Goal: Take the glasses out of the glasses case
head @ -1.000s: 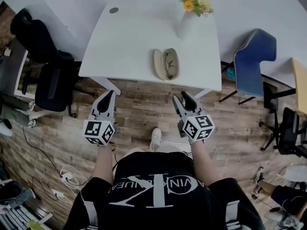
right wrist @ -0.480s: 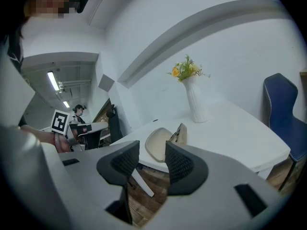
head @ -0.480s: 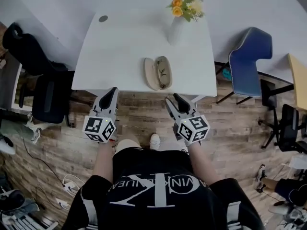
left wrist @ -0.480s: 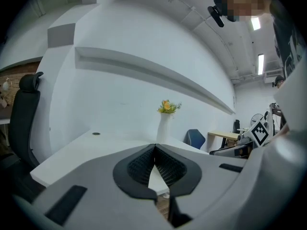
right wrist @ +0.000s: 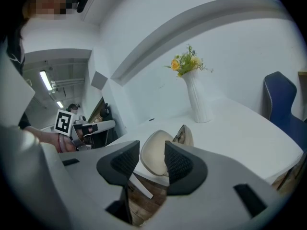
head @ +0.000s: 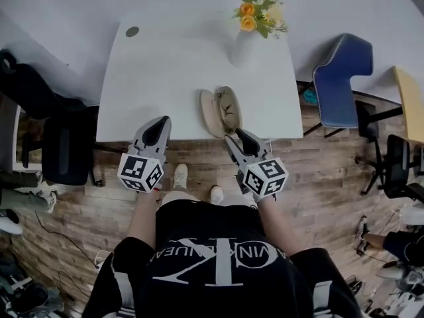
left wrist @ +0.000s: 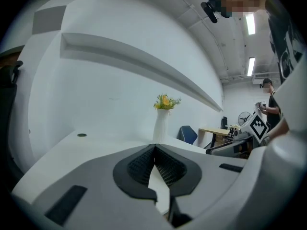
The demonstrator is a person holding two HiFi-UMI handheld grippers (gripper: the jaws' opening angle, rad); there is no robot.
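An open beige glasses case [head: 213, 113] lies at the near edge of the white table [head: 165, 71], with the glasses [head: 230, 106] in its right half. My right gripper [head: 237, 136] hangs just short of the table edge below the case, open and holding nothing. In the right gripper view the case [right wrist: 152, 146] shows between the parted pads of that gripper [right wrist: 152, 161]. My left gripper [head: 161, 122] reaches the table edge left of the case. Its pads meet at the tip in the left gripper view, so this gripper [left wrist: 154, 150] is shut and empty.
A white vase with yellow and orange flowers [head: 245, 42] stands at the table's far side, behind the case. A blue chair [head: 341, 78] is to the right of the table and a black office chair [head: 63, 144] to its left. The floor is wood planks.
The person has stepped closer to the table. Both grippers have moved forward from over the floor to the table's near edge, the right one close under the case.
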